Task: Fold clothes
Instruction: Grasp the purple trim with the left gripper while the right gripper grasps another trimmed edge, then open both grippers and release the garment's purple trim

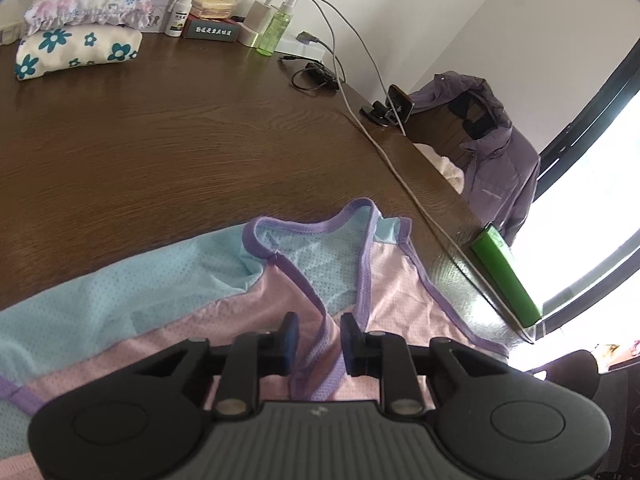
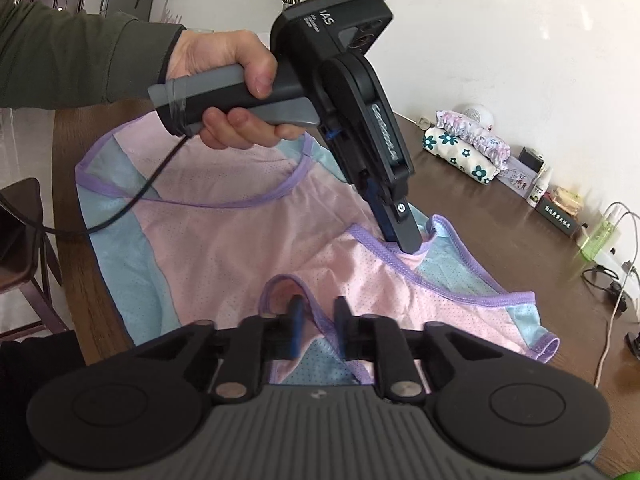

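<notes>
Brown wooden table (image 1: 160, 152) bears a pink-blue garment (image 2: 224, 248), both grippers clenched on its purple trim.

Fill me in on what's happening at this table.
A person is folding a pink and blue mesh top spread on the wooden table, a handheld gripper in each hand. The left gripper is shut on a purple-trimmed strap at the top's far edge. The right gripper is pinching another strap loop nearer the camera. The top lies mostly flat, not yet folded over. Two folded floral cloths sit at the back.
</notes>
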A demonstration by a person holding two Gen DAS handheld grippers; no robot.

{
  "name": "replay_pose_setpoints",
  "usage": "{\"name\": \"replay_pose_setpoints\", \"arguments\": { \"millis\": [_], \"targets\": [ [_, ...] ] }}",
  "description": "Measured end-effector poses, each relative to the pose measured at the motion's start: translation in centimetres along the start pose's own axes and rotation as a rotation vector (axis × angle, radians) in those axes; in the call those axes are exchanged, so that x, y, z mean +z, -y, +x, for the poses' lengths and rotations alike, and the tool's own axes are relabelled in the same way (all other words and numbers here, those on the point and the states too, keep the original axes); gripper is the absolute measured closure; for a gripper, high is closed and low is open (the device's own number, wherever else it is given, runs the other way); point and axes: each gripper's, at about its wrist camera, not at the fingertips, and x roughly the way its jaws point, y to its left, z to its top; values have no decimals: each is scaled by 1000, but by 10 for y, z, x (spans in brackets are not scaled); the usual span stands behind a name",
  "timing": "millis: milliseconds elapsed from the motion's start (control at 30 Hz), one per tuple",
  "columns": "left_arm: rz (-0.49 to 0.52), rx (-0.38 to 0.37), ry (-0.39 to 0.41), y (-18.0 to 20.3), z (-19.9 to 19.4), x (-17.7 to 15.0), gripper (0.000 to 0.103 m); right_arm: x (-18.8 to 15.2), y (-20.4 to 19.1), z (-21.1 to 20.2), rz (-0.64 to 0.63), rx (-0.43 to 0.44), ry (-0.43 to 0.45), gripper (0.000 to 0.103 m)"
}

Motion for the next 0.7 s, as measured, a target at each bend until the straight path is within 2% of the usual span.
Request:
{"name": "replay_pose_setpoints", "arguments": {
  "millis": [67,333,433,500,533,633,700],
  "targets": [
    [10,10,-3,2,2,0,103,0,1,0,19,17,-5,101],
    [-22,34,32,-4,-2,-2,102,-1,-5,-4,2,22,-11,101],
    [-44,24,46,-5,-17,-5,90,1,-8,-12,-29,15,-6,95],
    [-28,11,79,-1,-34,-12,73,3,-2,-24,1,32,27,85],
    [-22,7,86,1,-39,-16,71,4,1,-29,25,45,45,82],
    [-8,11,83,10,-44,-27,69,9,10,-26,128,74,77,82],
    [17,48,53,17,-37,-33,74,10,11,-14,167,70,62,90]
  ]
}}
